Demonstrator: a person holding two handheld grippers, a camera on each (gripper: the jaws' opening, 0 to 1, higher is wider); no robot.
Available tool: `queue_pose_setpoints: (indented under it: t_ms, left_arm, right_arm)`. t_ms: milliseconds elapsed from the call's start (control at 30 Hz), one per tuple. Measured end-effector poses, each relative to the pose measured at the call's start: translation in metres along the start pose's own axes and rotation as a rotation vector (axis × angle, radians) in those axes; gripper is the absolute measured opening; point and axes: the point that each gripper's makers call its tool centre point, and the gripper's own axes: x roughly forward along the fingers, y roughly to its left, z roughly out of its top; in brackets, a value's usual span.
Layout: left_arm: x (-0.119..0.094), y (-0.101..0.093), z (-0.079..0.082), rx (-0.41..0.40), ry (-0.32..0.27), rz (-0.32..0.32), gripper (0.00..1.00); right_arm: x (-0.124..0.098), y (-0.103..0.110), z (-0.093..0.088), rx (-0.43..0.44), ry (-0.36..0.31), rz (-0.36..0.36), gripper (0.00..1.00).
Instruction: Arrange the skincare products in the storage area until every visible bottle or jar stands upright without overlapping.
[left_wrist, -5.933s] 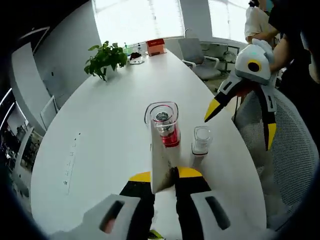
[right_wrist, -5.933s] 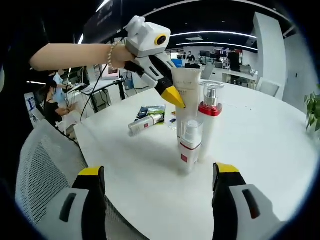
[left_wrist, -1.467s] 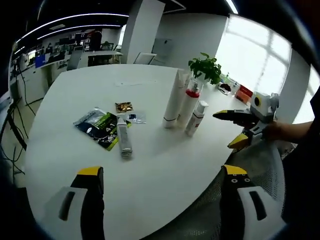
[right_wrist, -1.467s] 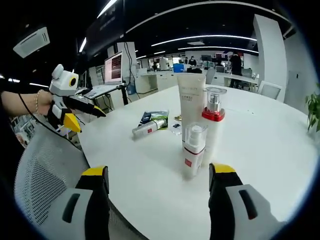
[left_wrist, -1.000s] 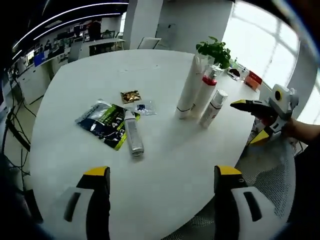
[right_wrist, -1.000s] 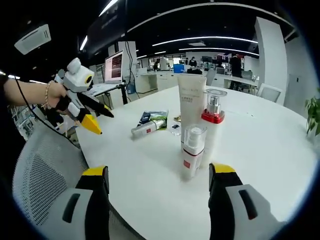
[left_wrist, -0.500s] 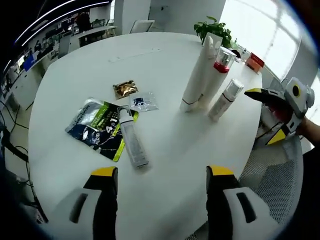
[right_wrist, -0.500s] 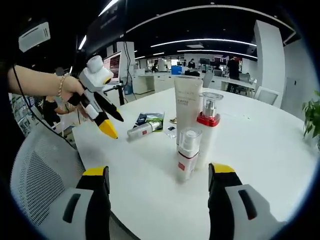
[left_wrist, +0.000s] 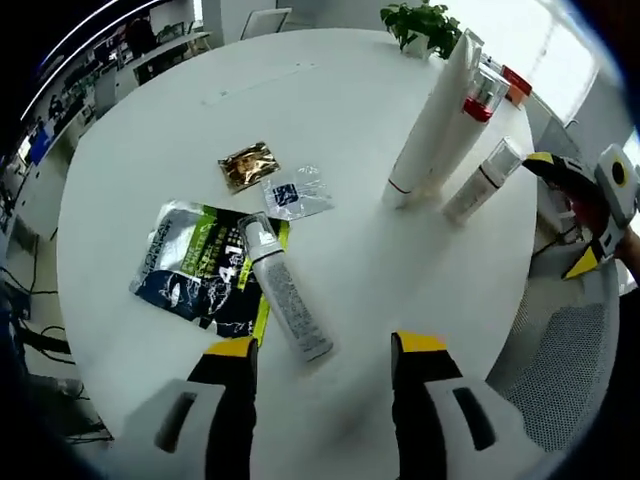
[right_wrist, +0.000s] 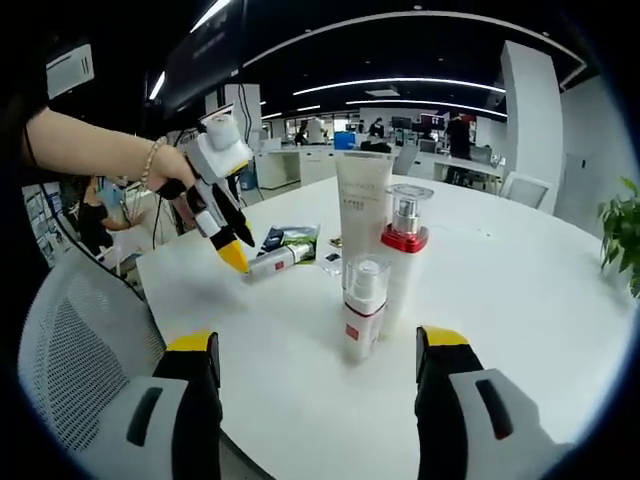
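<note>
A: White counter (left_wrist: 150, 120) spans the left gripper view. Upright group at upper right?

B: Yes: tall tube (left_wrist: 432, 120), red-collared pump bottle (left_wrist: 468, 125), small spray bottle (left_wrist: 482, 180), standing close together.

A: Lying items?

B: Silver tube (left_wrist: 283, 289) flat at lower centre, its cap end on a dark sachet (left_wrist: 200, 268).

A: Tools?

B: Left tool (left_wrist: 322, 347) jaws apart, holding nothing, above the silver tube. Right tool (right_wrist: 316, 350) jaws apart too, unloaded, before the spray bottle.

The left gripper (left_wrist: 322, 350) released the tall tube (left_wrist: 431, 125), left upright beside the pump bottle (left_wrist: 468, 125), opened its jaws, and descended toward the lying tube (left_wrist: 283, 287). In the right gripper view it reached that tube (right_wrist: 270, 261).
</note>
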Motion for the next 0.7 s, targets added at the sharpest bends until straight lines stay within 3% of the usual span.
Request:
queue_pose_setpoints:
  t_ms: [67, 133, 400, 700]
  left_arm:
    - [0.009, 0.008, 0.009, 0.007, 0.020, 0.003, 0.41]
    - [0.011, 0.005, 0.003, 0.022, 0.043, 0.009, 0.40]
    - [0.024, 0.015, 0.005, 0.024, 0.117, 0.031, 0.30]
    - [0.037, 0.021, 0.010, 0.028, 0.154, 0.034, 0.22]
  right_arm:
    - [0.000, 0.000, -0.001, -0.002, 0.006, -0.002, 0.79]
    - [0.001, -0.001, -0.002, -0.002, 0.009, -0.004, 0.79]
    - [0.001, -0.004, -0.005, -0.001, 0.018, -0.019, 0.79]
    - [0.001, -0.007, -0.006, -0.004, 0.023, -0.033, 0.79]
